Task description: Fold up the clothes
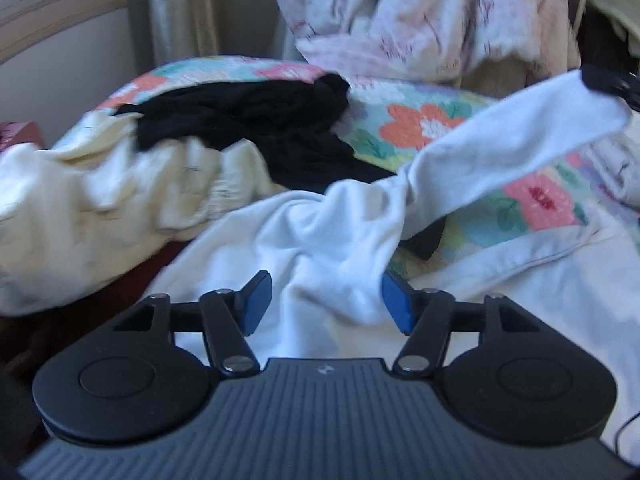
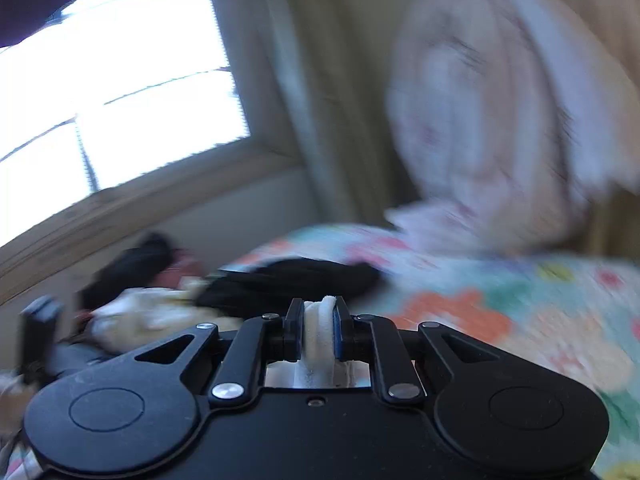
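Mostly blurred: right hand-held gripper (image 2: 319,330) pinches the white garment (image 1: 340,236); left hand-held gripper (image 1: 326,302) gapes astride it, beside the black clothing (image 1: 256,120); no writing is legible.

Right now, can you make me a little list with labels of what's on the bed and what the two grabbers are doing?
surface: bed with flowery quilt
white garment: crumpled in front, one end lifted up to the right
black garment: bunched on the quilt, behind the white one
cream garment: heaped at the left
left hand-held gripper: open, white cloth between its pads, not pinched
right hand-held gripper: shut on a fold of the white garment
background: window, curtain
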